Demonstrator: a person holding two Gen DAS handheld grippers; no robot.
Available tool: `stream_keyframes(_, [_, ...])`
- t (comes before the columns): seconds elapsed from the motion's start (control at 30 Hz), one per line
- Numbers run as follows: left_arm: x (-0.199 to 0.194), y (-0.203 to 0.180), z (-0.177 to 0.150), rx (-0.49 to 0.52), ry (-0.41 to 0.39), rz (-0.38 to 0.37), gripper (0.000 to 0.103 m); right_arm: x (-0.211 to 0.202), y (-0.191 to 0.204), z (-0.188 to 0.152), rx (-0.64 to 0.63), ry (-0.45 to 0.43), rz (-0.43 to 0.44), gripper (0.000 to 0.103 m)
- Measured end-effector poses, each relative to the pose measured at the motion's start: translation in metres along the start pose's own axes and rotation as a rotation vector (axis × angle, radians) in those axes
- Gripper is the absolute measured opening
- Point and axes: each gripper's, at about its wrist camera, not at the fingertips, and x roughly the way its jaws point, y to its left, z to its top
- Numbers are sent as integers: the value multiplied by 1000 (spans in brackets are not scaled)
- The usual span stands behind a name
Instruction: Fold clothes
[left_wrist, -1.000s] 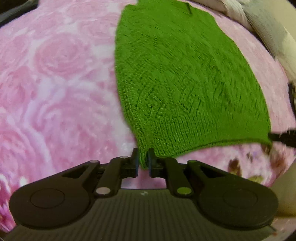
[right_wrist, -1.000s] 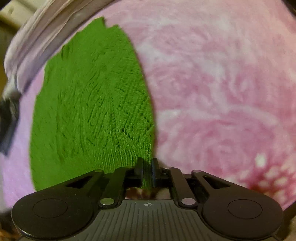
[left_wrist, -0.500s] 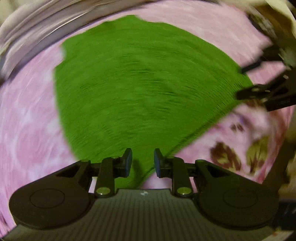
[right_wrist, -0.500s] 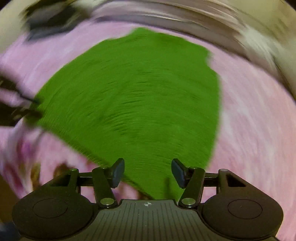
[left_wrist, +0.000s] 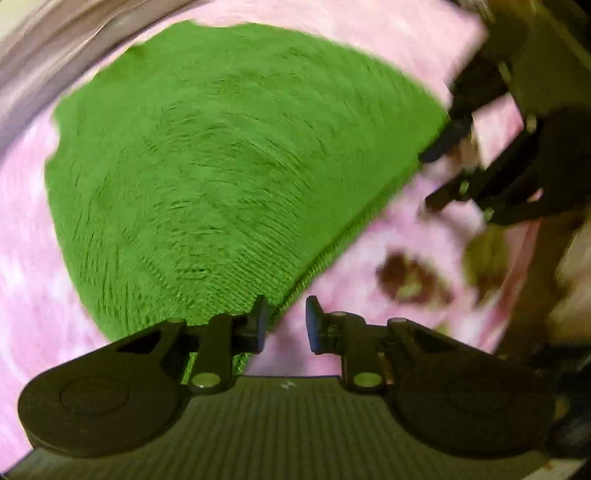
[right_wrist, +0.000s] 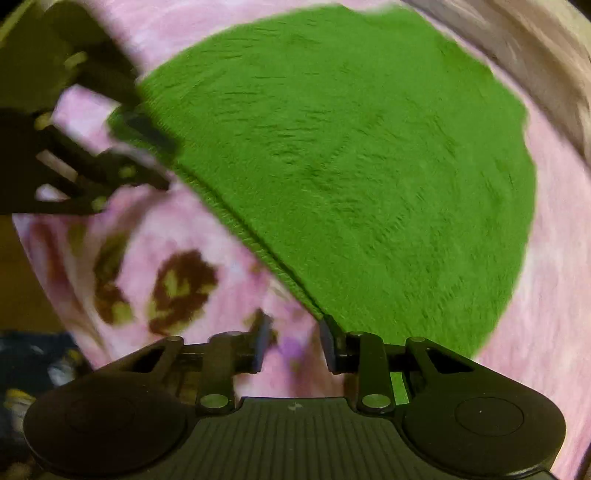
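Green knit sweater (left_wrist: 221, 166), flat, ribbed hem

The left tool (left_wrist: 283, 325) hung with its jaws apart over the hem corner of the green knitted garment (left_wrist: 221, 158). The garment lay flat on a pink floral blanket (left_wrist: 388, 229), and the right tool (left_wrist: 491, 162) showed blurred at its far corner.

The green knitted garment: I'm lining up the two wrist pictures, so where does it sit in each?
Left wrist: green knitted garment fills the upper left and centre, its ribbed hem running down to the left claw.
Right wrist: upper right and centre, hem meeting the right claw.
Shared landmark: brown flower print.
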Motion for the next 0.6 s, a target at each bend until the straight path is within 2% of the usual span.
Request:
stream_keyframes(0.07, [-13,33,9,-180,-64,-15,18,-19,-22,13,132,-103,-6,27])
stream_keyframes(0.2, [1,85,31,-399,-121,28,18,-17,-57,58,378,-268,33,27])
stream_keyframes(0.27, [15,103,39,-476,-123,32,17,1,-66,77,468,-299,59,27])
stream_keyframes(0.33, [31,113,40,-534,-96,15,17,21,-67,87,526,-288,57,27])
stream_keyframes(0.4, [43,110,30,-564,-44,11,17,36,-63,82,537,-219,41,27])
stream_keyframes(0.43, [42,103,21,-549,-60,23,17,42,-56,73,525,-174,30,27])
stream_keyframes(0.5, [32,88,5,-512,-49,28,17,34,-32,50,470,-196,-20,27])
stream_keyframes(0.6, [21,69,-19,-463,-40,33,17,22,-6,19,445,-131,-60,27])
